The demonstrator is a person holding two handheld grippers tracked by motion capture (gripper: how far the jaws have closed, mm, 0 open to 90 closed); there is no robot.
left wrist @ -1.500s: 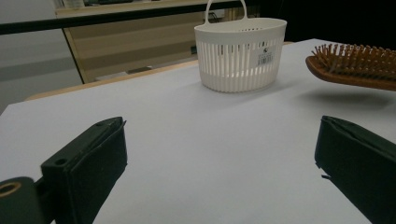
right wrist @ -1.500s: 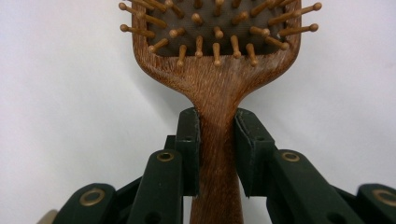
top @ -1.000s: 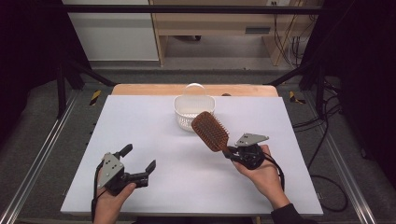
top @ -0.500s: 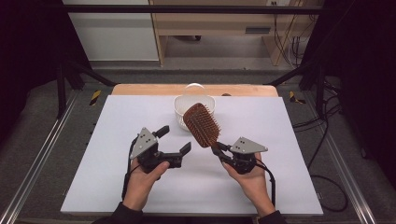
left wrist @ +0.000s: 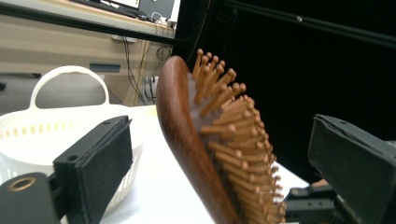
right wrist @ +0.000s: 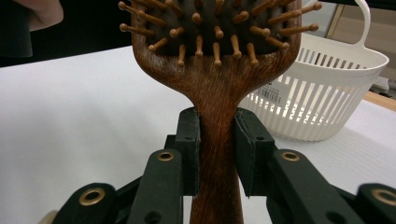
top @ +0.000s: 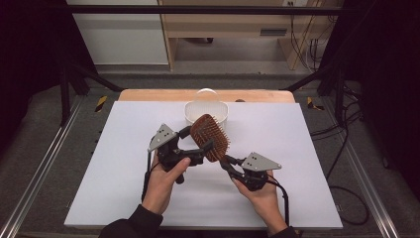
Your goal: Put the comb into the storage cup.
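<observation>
A brown wooden hairbrush (top: 210, 136) with wooden bristles is held up above the white table. My right gripper (top: 229, 162) is shut on its handle (right wrist: 217, 140), pads pressed on both sides. My left gripper (top: 198, 141) is open, and the brush head (left wrist: 205, 140) stands between its two black pads (left wrist: 100, 163) without touching either. A white slatted basket (top: 206, 110) with a handle sits just behind the brush, at the table's far middle.
The white table (top: 124, 163) has a wooden strip (top: 148, 95) along its far edge. Metal rails (top: 39, 168) run along both sides. Cables (top: 341, 148) lie on the floor to the right.
My left gripper has travelled from the near left toward the centre and up, and its jaws now straddle the brush head. The right gripper shifted the brush slightly left.
</observation>
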